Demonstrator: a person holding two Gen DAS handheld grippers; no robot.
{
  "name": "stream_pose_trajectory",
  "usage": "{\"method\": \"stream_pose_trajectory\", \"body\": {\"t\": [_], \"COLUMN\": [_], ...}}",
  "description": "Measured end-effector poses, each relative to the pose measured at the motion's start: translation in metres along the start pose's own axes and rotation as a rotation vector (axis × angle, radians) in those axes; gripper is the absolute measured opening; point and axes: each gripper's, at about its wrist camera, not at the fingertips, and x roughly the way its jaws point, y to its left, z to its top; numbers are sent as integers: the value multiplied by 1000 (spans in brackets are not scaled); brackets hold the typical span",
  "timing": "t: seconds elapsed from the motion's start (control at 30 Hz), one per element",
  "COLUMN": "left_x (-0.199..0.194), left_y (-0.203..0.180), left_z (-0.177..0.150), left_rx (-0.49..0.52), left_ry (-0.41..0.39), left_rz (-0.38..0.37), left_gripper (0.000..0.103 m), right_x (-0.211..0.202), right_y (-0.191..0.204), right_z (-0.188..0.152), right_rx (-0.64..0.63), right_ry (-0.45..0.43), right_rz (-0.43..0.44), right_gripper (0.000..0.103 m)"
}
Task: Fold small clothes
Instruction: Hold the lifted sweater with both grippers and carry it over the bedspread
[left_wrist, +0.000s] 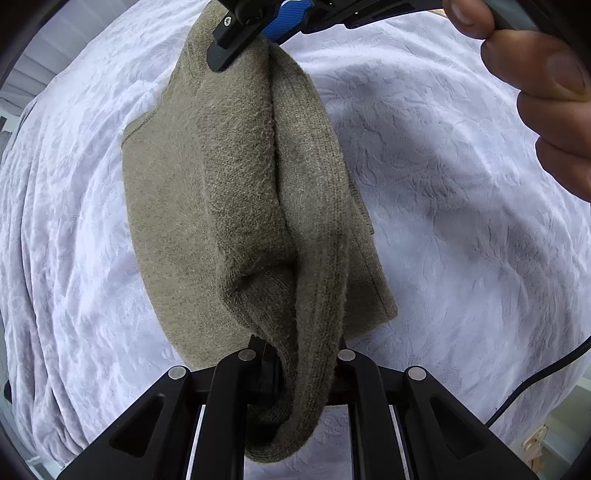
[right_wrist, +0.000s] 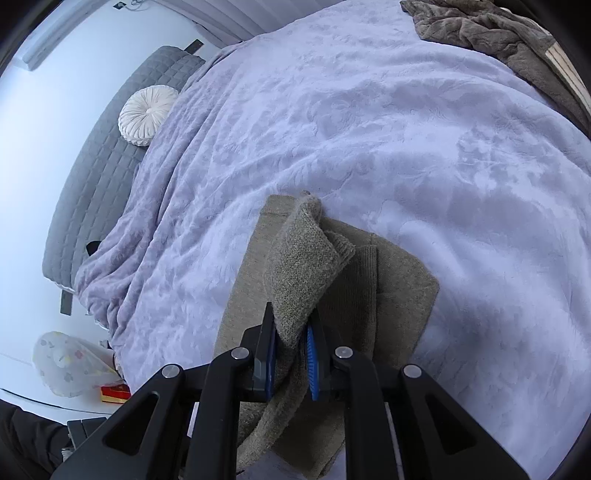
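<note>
An olive-green knit garment (left_wrist: 221, 192) lies partly on the pale lilac bedspread (left_wrist: 443, 166). One edge of it is lifted into a raised fold between both grippers. My left gripper (left_wrist: 299, 373) is shut on the near end of that fold. My right gripper (left_wrist: 251, 40), with blue pads, shows at the top of the left wrist view, shut on the far end. In the right wrist view my right gripper (right_wrist: 290, 354) pinches a folded corner of the garment (right_wrist: 303, 266) above the flat part (right_wrist: 402, 291).
The bedspread (right_wrist: 369, 129) covers a bed. A brown fuzzy blanket (right_wrist: 480, 29) lies at its far corner. A grey quilted cover (right_wrist: 103, 158) with a round white cushion (right_wrist: 146, 114) lies to the left. A plastic bag (right_wrist: 66, 365) sits on the floor.
</note>
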Motion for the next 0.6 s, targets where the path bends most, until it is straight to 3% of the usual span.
{"method": "stream_pose_trajectory", "body": {"t": [0.6], "left_x": [18], "left_y": [-2], "left_z": [1], "left_rx": [3], "left_ry": [31], "left_rz": [-15], "left_gripper": [13], "right_x": [16], "right_y": [-20], "right_z": [-7], "right_rx": [26], "right_ry": [26], "right_rz": [-49], "right_gripper": [15]}}
